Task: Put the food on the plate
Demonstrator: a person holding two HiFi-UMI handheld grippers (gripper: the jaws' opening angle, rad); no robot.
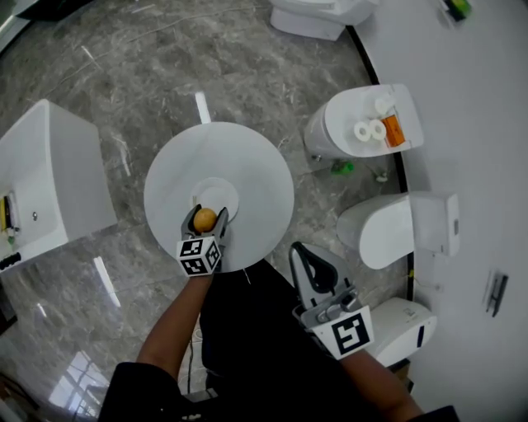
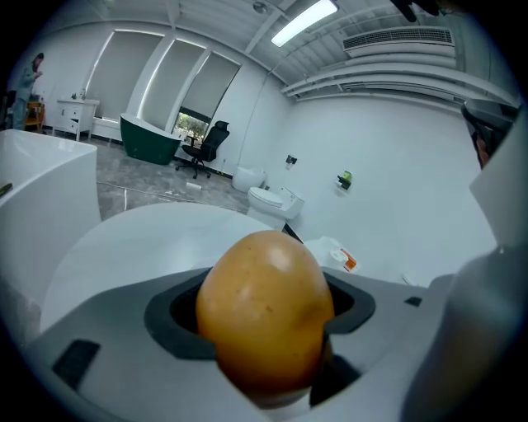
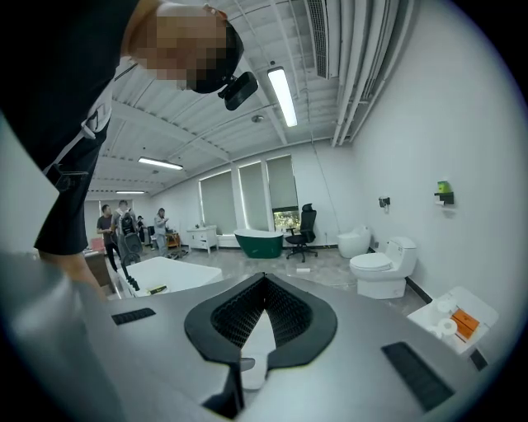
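An orange-brown, egg-shaped piece of food [image 1: 205, 219] is held in my left gripper [image 1: 204, 216], which is shut on it. It hovers at the near edge of a small white plate [image 1: 226, 190] in the middle of a round white table [image 1: 257, 169]. In the left gripper view the food [image 2: 266, 317] fills the gap between the jaws, with the table [image 2: 140, 239] beyond. My right gripper [image 1: 300, 250] hangs off the table's near right side, shut and empty. In the right gripper view its jaws [image 3: 262, 288] meet with nothing between them.
Around the table on the marble floor stand a white cabinet [image 1: 49, 177] at the left, a toilet [image 1: 388, 227] at the right and a unit [image 1: 363, 124] with paper rolls and an orange item. Another toilet [image 1: 322, 16] is at the top. A white wall [image 1: 478, 124] curves along the right.
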